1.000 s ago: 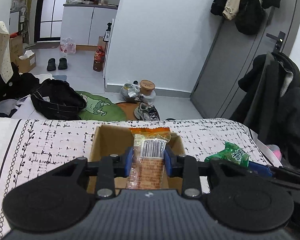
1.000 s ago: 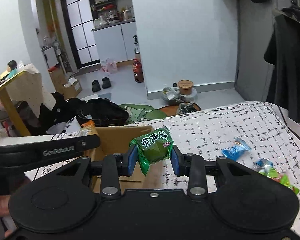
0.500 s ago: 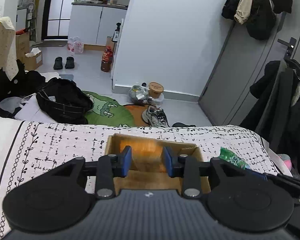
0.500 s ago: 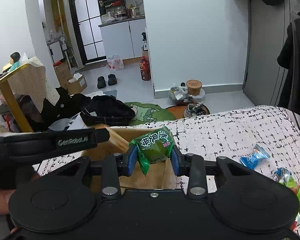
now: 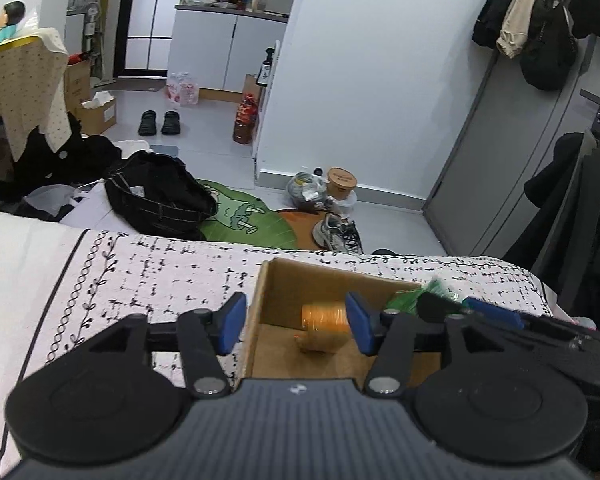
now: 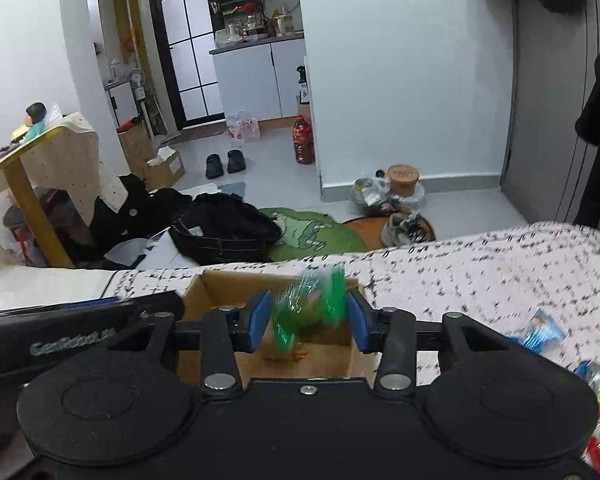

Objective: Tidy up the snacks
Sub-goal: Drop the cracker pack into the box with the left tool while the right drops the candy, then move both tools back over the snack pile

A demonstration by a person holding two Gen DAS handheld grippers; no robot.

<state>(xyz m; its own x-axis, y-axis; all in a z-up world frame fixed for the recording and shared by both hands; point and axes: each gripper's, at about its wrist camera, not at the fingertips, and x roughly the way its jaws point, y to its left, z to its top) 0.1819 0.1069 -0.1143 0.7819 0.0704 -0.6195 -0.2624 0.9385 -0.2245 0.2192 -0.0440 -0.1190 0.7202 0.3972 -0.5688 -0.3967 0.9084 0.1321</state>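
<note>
Left claw [image 5: 294,328] hovering with its blue pads spread wide over the left wall of an open cardboard box [image 5: 268,292] sitting on a black-patterned white cloth [image 5: 160,276]. An orange-wrapped snack [image 5: 324,326] is lying on the box floor between the pads, touching neither. At the box's right rim, a green snack packet [image 5: 406,300] is showing beside the right claw [image 5: 452,307], whose jaws are too hidden to judge.
</note>
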